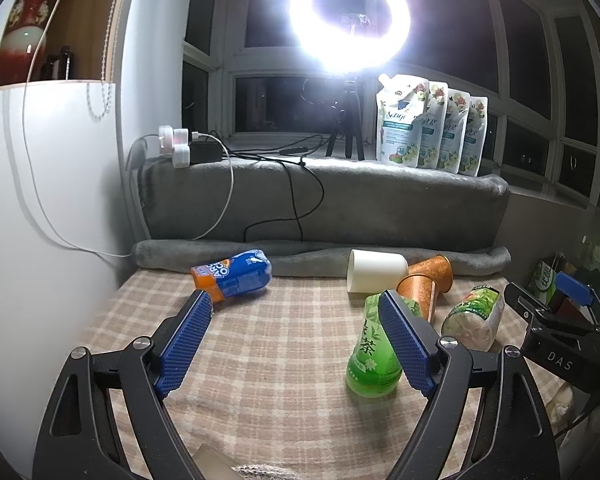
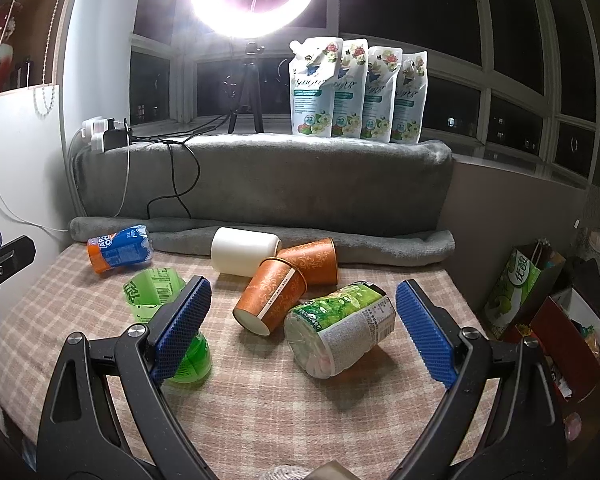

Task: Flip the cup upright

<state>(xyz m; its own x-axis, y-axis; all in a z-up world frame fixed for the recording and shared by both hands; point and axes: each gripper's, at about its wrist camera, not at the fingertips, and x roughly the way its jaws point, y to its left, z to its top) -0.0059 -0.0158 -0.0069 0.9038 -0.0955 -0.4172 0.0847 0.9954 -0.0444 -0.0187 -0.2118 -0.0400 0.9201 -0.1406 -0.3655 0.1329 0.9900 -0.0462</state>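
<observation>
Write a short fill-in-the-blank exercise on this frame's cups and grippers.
1. The plain white cup lies on its ____.
2. The number of orange patterned paper cups on the checked cloth is ____.
3. Both the left gripper and the right gripper have jaws that are ____.

Missing words: side; two; open

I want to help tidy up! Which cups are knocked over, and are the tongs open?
White cup: on its side.
Back orange cup: on its side.
Front orange cup: on its side.
Left tongs: open, empty.
Right tongs: open, empty.
</observation>
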